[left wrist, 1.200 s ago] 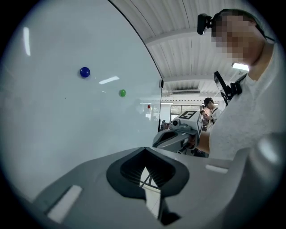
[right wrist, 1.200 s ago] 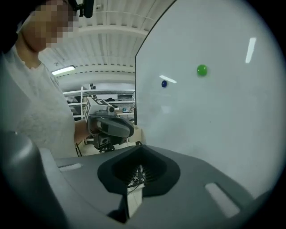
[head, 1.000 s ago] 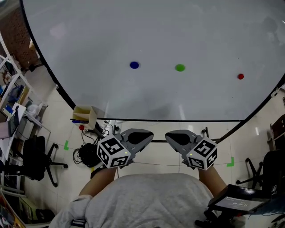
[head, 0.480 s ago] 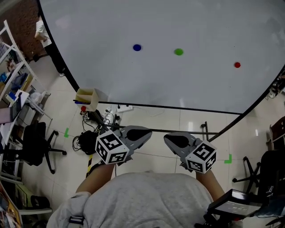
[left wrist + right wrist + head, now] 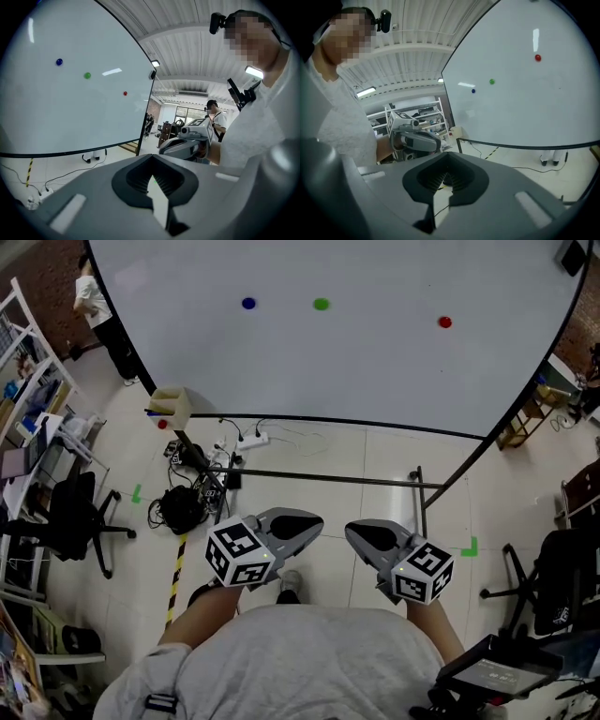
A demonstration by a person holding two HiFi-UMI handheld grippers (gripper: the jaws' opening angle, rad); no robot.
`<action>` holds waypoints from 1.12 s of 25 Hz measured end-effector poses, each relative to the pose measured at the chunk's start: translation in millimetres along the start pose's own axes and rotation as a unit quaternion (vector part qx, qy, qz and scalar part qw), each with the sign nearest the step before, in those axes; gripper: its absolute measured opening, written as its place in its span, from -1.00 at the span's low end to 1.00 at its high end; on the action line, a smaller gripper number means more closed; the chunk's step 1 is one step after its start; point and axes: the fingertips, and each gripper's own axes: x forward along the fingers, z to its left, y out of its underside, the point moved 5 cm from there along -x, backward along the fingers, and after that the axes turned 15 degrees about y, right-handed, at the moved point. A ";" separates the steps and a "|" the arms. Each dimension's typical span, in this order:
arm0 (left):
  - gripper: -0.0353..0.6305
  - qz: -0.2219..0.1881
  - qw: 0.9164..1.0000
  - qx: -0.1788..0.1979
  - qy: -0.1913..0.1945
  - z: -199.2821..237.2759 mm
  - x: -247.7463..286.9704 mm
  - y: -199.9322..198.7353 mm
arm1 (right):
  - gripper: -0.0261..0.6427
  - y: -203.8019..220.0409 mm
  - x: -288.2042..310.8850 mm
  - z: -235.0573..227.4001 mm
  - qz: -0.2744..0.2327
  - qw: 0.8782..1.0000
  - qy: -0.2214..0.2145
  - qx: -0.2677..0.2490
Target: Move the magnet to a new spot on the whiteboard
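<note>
The whiteboard (image 5: 356, 362) stands ahead with three round magnets on it: blue (image 5: 248, 304), green (image 5: 322, 304) and red (image 5: 444, 322). Both grippers are held low near my body, well short of the board. My left gripper (image 5: 314, 522) and right gripper (image 5: 352, 532) are both shut and hold nothing. The left gripper view shows its jaws (image 5: 152, 180) together, with the blue (image 5: 59, 62), green (image 5: 87, 75) and red (image 5: 125, 93) magnets far off. In the right gripper view the jaws (image 5: 445, 180) meet too; the red (image 5: 538, 58), green (image 5: 491, 81) and blue (image 5: 473, 91) magnets show on the board.
A black stand bar (image 5: 328, 479) crosses the floor under the board. A small yellow box (image 5: 172, 404) hangs at the board's lower left, with cables and a power strip (image 5: 246, 440) beneath. An office chair (image 5: 70, 540) and shelves stand left; a person (image 5: 94, 301) stands far left.
The whiteboard and its magnets have slid up and left in the head view and look smaller; more floor shows below it. Both grippers have kept their place, still shut.
</note>
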 end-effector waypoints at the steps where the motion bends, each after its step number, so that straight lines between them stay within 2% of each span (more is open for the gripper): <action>1: -0.94 0.002 1.000 0.001 0.002 -7.1 3.8 -1.0 | -0.91 1.4 -7.3 1.5 -0.002 1.000 0.001 0.004; 7: -0.94 0.008 1.000 0.012 0.012 -22.3 5.4 -6.1 | -0.91 -4.6 -23.7 12.4 -0.021 1.000 0.011 -0.011; 15: -0.94 0.010 1.000 0.022 0.017 -25.9 -25.1 -5.6 | -0.91 -2.5 -5.2 36.8 -0.022 0.999 0.018 -0.017; 28: -0.94 0.010 1.000 0.021 0.013 -28.0 -56.5 5.3 | -0.91 -11.8 21.0 68.4 -0.022 0.999 0.003 -0.049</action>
